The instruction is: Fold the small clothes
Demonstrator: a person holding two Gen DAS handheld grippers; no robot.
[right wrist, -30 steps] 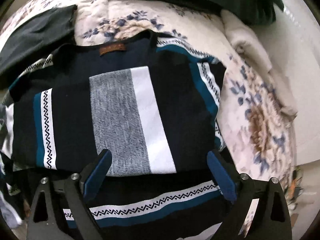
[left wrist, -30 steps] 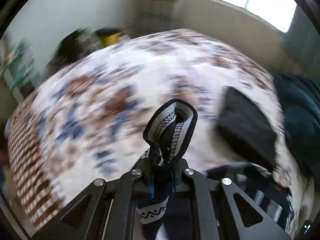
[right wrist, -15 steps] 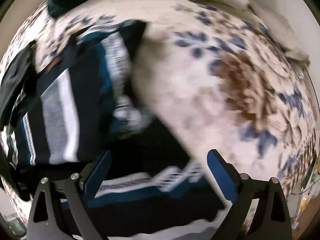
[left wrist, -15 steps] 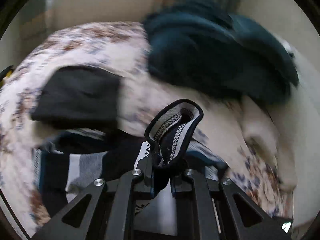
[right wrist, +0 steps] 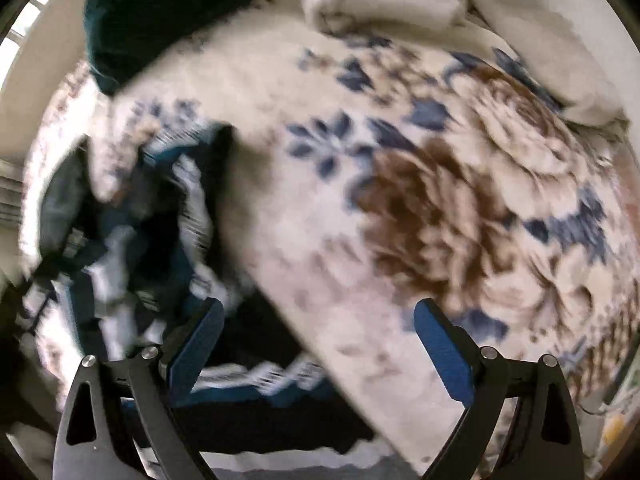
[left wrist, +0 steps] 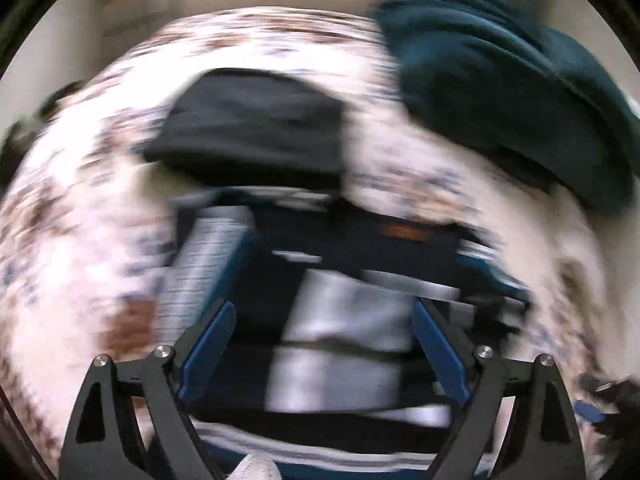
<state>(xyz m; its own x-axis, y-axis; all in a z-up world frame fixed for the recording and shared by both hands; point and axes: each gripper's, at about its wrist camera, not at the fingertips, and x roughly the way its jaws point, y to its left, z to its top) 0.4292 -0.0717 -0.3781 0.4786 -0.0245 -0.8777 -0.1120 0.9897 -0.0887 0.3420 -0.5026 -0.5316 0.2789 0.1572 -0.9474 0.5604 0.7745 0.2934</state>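
A striped navy, teal, white and grey sweater [left wrist: 344, 312] lies on the flowered bedspread [left wrist: 80, 240], blurred by motion. My left gripper [left wrist: 324, 344] hovers over its grey and white panel; its jaws are opening and stand wide, with nothing pressed between the blue pads. In the right wrist view the same sweater [right wrist: 160, 248] lies at the left and lower edge. My right gripper [right wrist: 316, 348] is open above the sweater's dark edge and the bedspread [right wrist: 460, 200], holding nothing.
A folded black garment [left wrist: 248, 128] lies beyond the sweater. A dark teal blanket [left wrist: 504, 88] is heaped at the back right, also the teal blanket [right wrist: 180, 4] in the right wrist view. A cream rolled cover [right wrist: 384, 4] lies at the bed's far edge.
My left gripper was shut on a sweater cuff and has let it go, with the jaws now wide over the sweater. My right gripper swung off the sweater toward the bare bedspread.
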